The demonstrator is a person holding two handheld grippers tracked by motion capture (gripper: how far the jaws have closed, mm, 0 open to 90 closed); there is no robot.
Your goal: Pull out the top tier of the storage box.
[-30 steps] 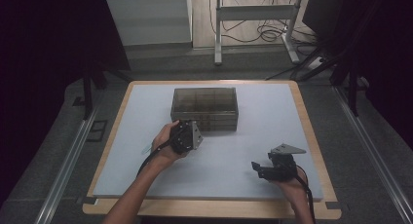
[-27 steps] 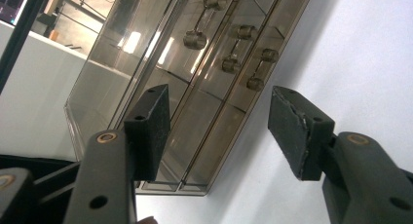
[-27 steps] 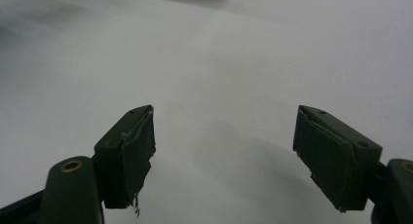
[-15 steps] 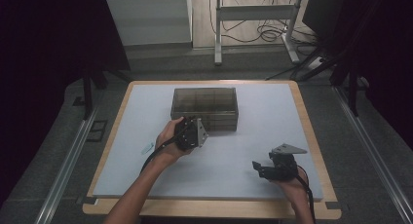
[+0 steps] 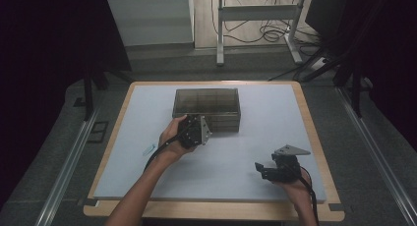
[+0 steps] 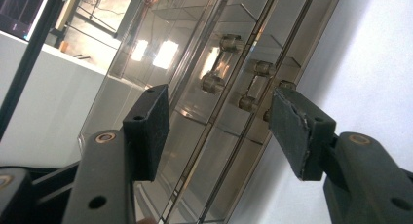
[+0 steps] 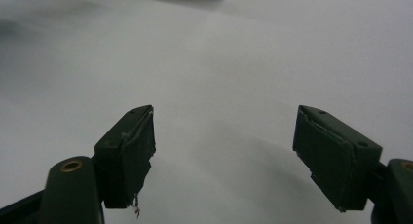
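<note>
A smoky see-through drawer box (image 5: 206, 104) stands on the white mat (image 5: 275, 118), toward the far middle. My left gripper (image 5: 194, 123) is held right at the box's front face, a hand wrapped around its body. In the left gripper view the box (image 6: 185, 58) is seen tilted, and the open left gripper (image 6: 221, 112) has two small drawer handles (image 6: 217, 63) beyond its jaws, with nothing pressed between the pads. My right gripper (image 5: 260, 170) rests low at the near right, pointing left. The right gripper (image 7: 224, 141) stands open over bare mat.
A small pale blue item (image 5: 148, 149) lies on the mat left of my left wrist. The mat sits on a wooden table (image 5: 314, 132). Beyond the table are a white cabinet (image 5: 147, 19) and a metal frame (image 5: 255, 14) with cables on the floor.
My left gripper has edged right and toward the box front. The right gripper has stayed put.
</note>
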